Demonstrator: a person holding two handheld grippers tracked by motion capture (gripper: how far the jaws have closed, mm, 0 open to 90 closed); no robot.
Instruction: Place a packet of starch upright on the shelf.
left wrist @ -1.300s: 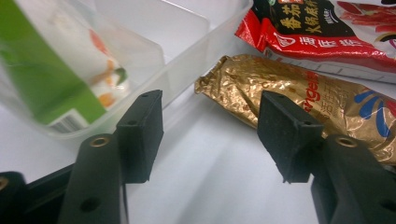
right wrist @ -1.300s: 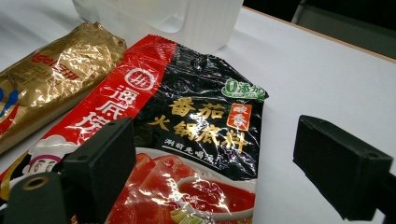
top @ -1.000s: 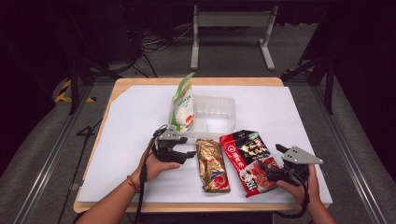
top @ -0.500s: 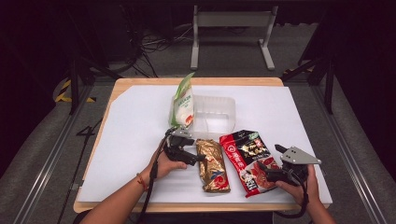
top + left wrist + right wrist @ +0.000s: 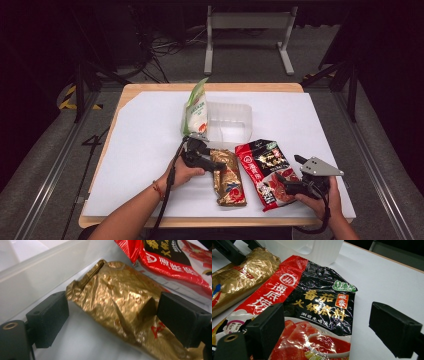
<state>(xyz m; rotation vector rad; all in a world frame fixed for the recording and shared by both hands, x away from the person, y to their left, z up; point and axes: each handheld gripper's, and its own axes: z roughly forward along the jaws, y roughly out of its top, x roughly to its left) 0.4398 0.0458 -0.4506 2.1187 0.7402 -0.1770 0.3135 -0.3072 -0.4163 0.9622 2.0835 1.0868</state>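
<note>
A crumpled gold packet (image 5: 229, 181) (image 5: 117, 302) lies lengthwise at the table's front middle. Its top end sits between the jaws of my left gripper (image 5: 215, 161) (image 5: 116, 317), which have just been opening and stand wide, not squeezing it. To its right lies a red and black sauce packet (image 5: 264, 167) (image 5: 317, 302). My right gripper (image 5: 286, 185) (image 5: 332, 322) hovers open over that packet's lower right corner, one pad above the packet and the other above the bare sheet.
A clear plastic tub (image 5: 235, 112) (image 5: 37, 272) stands just behind the packets. A green and white bag (image 5: 196, 110) leans upright at its left side. The white sheet (image 5: 145, 150) covers the wooden table, whose front edge is close to both hands.
My left gripper has moved right and slightly down, from in front of the green bag to the gold packet's top end, with its jaws spreading. The right hand has stayed put.
</note>
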